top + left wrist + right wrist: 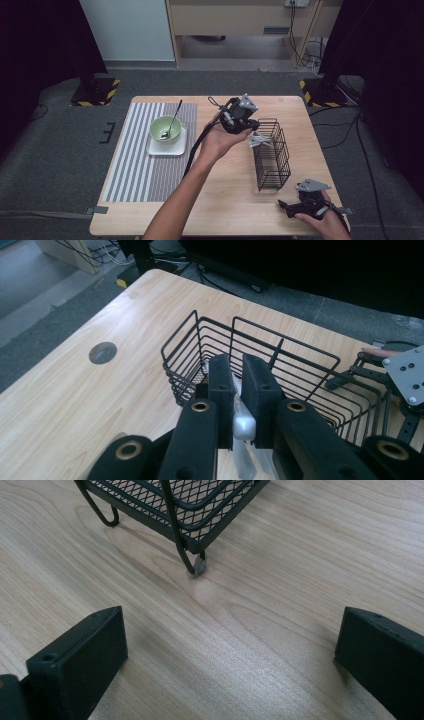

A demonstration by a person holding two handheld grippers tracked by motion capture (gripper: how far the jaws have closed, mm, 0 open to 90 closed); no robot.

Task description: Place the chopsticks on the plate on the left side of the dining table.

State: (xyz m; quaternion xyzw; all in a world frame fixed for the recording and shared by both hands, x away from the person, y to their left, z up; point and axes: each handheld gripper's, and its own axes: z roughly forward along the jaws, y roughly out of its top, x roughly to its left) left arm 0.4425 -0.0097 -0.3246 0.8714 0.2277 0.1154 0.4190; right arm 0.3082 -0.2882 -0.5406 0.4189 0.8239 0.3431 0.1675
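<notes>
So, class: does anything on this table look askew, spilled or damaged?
Nothing stands out. The wire basket stands upright, the spoon rests in the green bowl, and the left tongs grip a silver utensil.

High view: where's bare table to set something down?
Free: wood between the striped placemat and wire basket, down to the near edge. Crowded: bowl on the mat; left gripper at the basket; right gripper by the near right corner.

High view: worktop (225, 210) evenly lit from overhead; upper left and right of frame fall to near black. Overall soft, low resolution. Left gripper view: top right dark, near foreground at bottom blurred. Right gripper view: bright, diffuse shadows under the wire rack (190, 510), slight softness at bottom corners.
</notes>
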